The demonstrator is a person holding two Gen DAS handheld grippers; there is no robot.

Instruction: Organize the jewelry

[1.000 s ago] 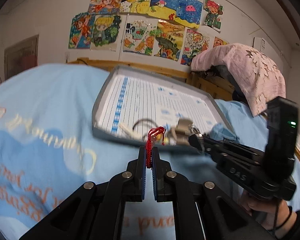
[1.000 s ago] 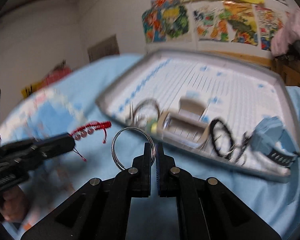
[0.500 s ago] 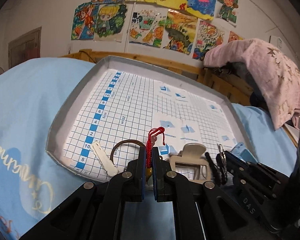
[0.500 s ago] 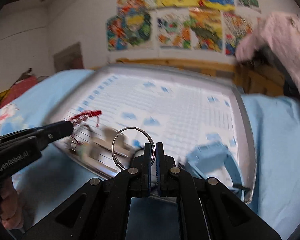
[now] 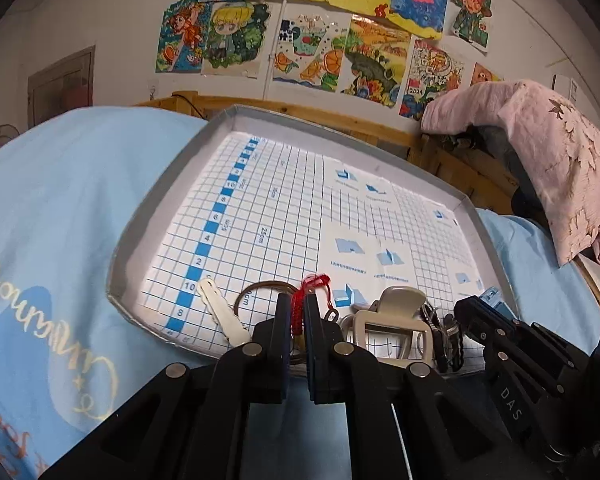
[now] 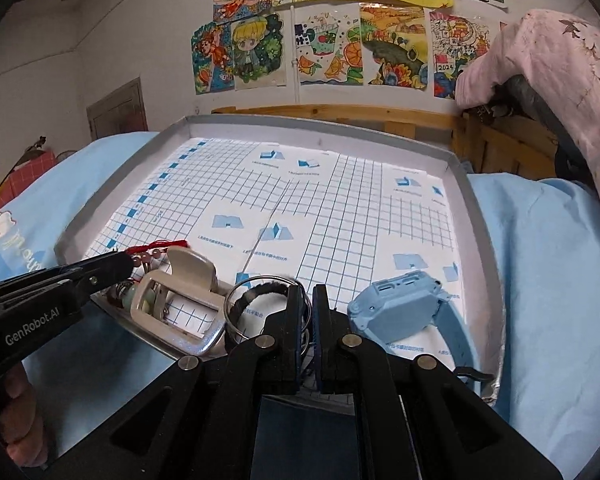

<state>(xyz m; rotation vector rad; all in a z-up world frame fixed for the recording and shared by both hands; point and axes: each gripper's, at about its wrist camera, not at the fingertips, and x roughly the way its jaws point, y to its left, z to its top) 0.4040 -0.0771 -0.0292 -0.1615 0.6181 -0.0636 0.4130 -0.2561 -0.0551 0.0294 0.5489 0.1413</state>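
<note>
My left gripper [image 5: 296,300] is shut on a red beaded string bracelet [image 5: 314,282], which sticks up over the near edge of the grey tray [image 5: 160,200] lined with grid paper. In the right wrist view the same left gripper [image 6: 130,262] comes in from the left with the red bracelet [image 6: 160,246] at its tip. My right gripper [image 6: 306,300] is shut on a thin silver ring [image 6: 230,312] above the tray's near edge [image 6: 480,240]. From the left wrist view the right gripper [image 5: 462,307] shows at the lower right.
In the tray's near part lie a beige claw clip [image 6: 180,300], a black hair tie [image 6: 256,292], a blue watch [image 6: 408,308], a white hair clip [image 5: 220,312] and a brown loop [image 5: 260,290]. The tray rests on a light blue sheet [image 5: 60,200]. A pink cloth [image 5: 540,152] hangs at right.
Both grippers moved from over the blue sheet to the tray's near edge, still holding the bracelet and the ring. In the last half second they hardly moved.
</note>
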